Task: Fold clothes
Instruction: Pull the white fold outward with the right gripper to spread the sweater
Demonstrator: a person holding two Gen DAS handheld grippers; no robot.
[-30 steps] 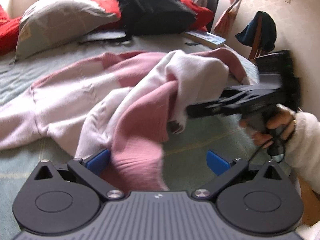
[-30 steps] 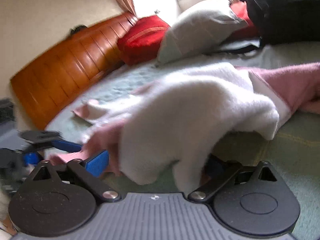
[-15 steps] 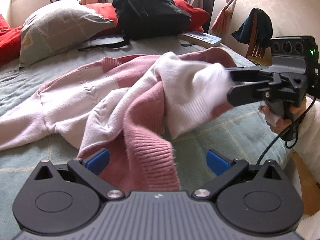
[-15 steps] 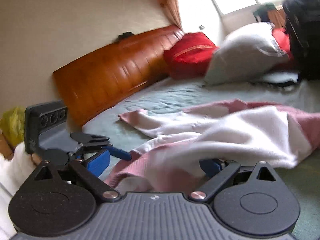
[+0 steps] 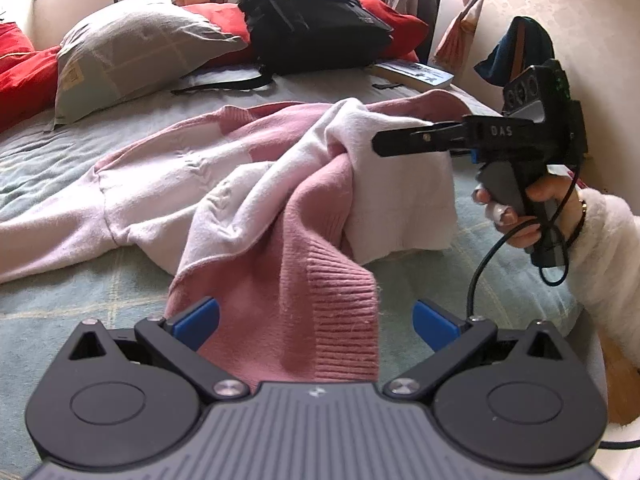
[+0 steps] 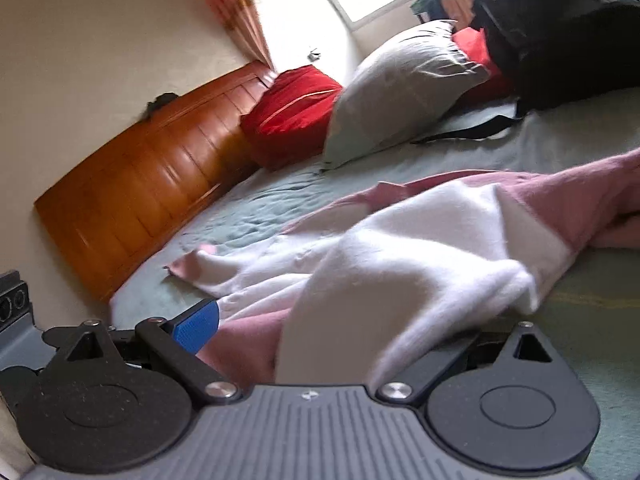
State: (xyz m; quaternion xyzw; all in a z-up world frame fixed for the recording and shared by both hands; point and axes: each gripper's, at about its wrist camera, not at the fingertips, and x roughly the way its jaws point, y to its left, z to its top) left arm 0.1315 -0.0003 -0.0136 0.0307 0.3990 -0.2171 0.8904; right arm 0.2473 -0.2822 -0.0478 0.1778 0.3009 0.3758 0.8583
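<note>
Left gripper (image 5: 316, 320): jaws spread wide, pink ribbed hem of sweater (image 5: 256, 184) draped loosely between them, not pinched; right gripper (image 5: 386, 143): pushed into a raised white panel of the same sweater, grasp cannot be told since cloth hides its tips. Sweater: pink and white knit, mostly spread on bed (image 5: 48, 160), near corner lifted and bunched. Risk, judged: hem may slide off the open left jaws, or uneven lift may drag the fold crooked.

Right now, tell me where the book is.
In the left wrist view the book lies at the far right edge of the bed, just right of the black backpack and beyond the pink sweater.
</note>
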